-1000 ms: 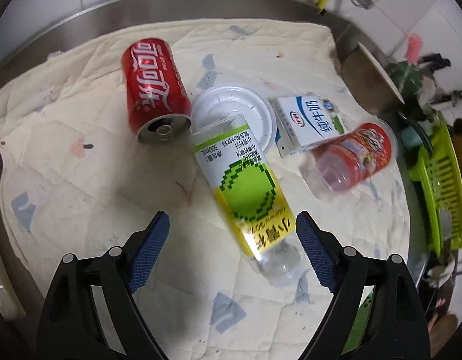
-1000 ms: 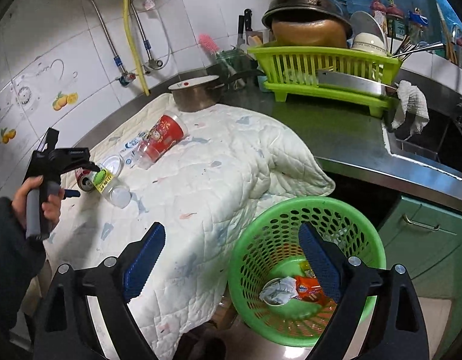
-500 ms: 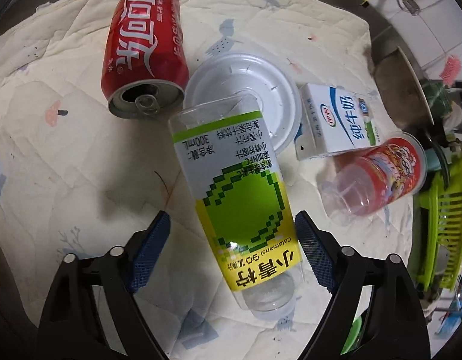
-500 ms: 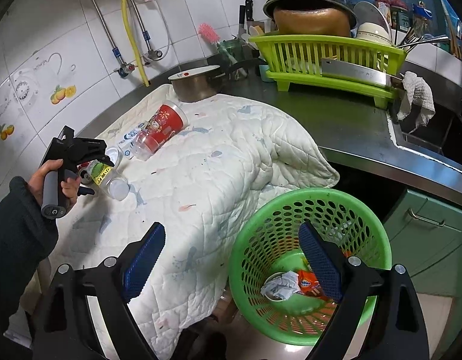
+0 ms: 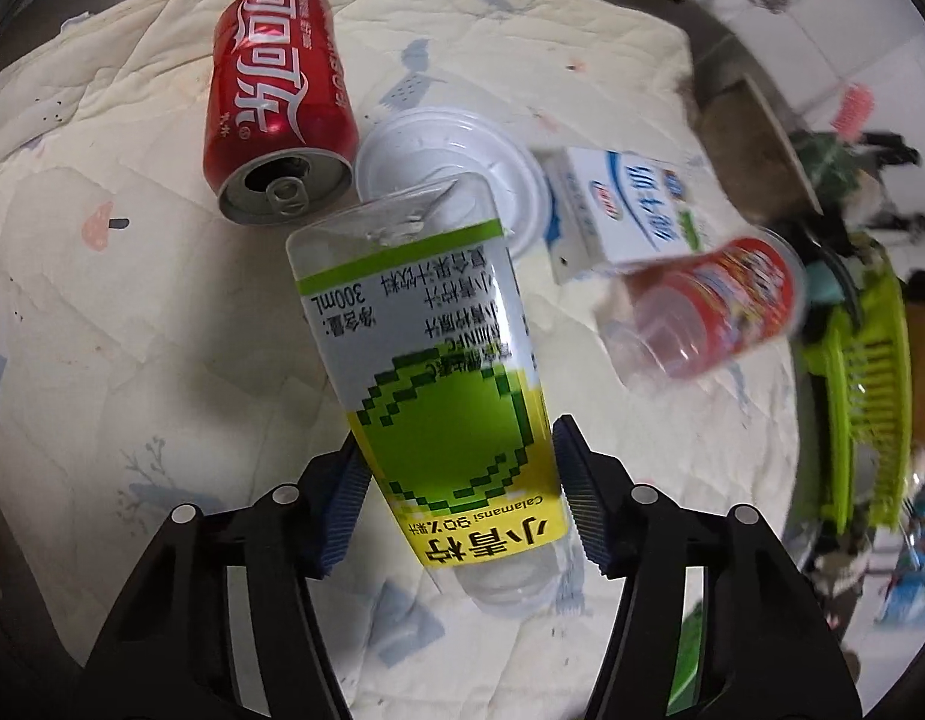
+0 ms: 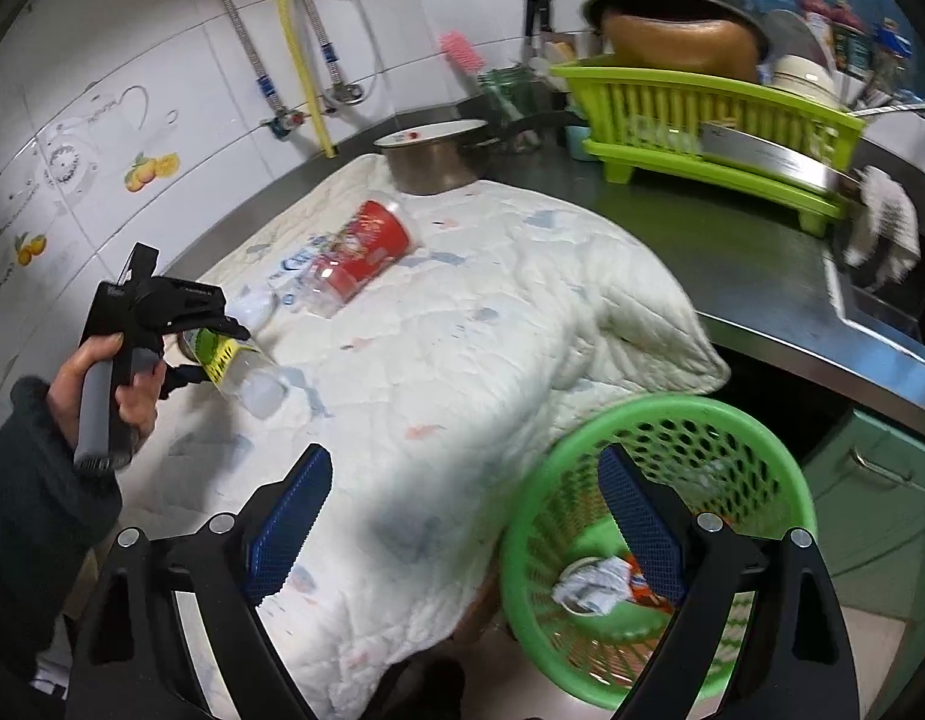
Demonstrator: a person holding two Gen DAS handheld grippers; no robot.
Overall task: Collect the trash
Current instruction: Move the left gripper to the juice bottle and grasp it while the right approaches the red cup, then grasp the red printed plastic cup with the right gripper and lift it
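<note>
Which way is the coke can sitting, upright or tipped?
Tipped. The Coca-Cola can lies on its side on the quilted cloth, its opened top end facing the camera, tab visible.

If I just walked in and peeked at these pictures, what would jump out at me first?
Probably the clear juice bottle with the big green and yellow label, lying on the quilted cloth right between the blue pads of the left gripper, which has just been closing around it. Next, the shiny red cola can lying on its side behind the bottle. Then the bright green basket beside the counter, with crumpled trash at its bottom.
</note>
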